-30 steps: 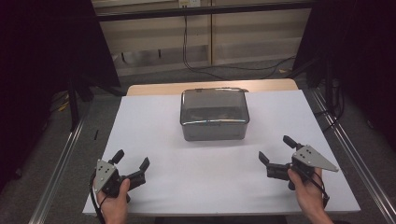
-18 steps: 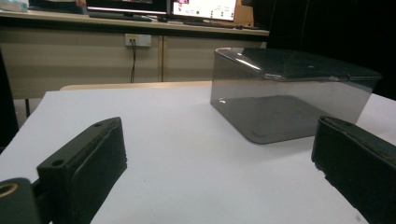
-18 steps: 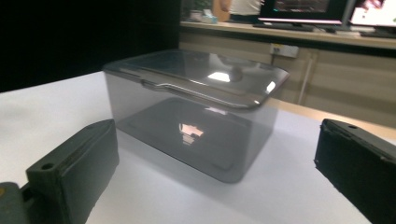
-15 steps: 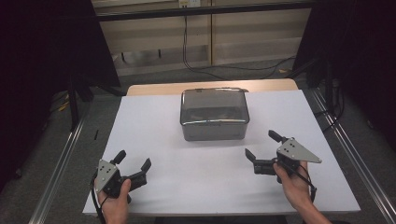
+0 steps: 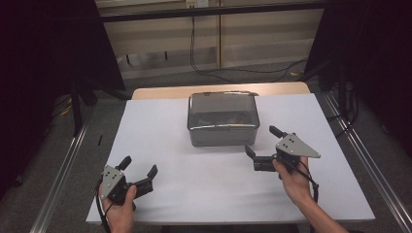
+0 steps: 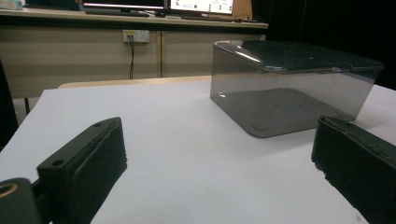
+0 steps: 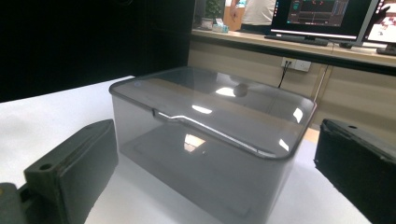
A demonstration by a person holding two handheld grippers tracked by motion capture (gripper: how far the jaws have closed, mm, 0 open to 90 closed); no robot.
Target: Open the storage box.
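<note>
Scene: we hold a two-jaw gripper in each hand over a white table; a smoky, see-through lidded box sits near the far middle of it.
Box position: it stands flat on the table, lid on, well apart from the left gripper and just ahead of the right one.
Left gripper: jaws spread wide with nothing between them; it sits low at the near left of the table, and in the left gripper view the box lies ahead and to the right.
Right gripper: jaws also spread and empty; it is near the box's front right corner, not touching, and in the right gripper view the box fills the space ahead of the jaws.
Contents: something dark seems to lie inside in the high view, but we cannot tell what it is through the tinted wall.
Risk, shove: if we push in with the right gripper alone, we judge the light box may slide across the smooth table rather than be caught.
Risk, span: the box looks wider than our jaw opening, so a grab across the body may just glance off a wall; the lid edge or a corner looks the likelier hold.
Risk, lid: the lid has a small raised lip at its front; if we pinch there without steadying the base, the whole box may tip or lift with it.
Risk, glare: reflections on the lid make its edge hard to judge, so we may close short of it.
</note>
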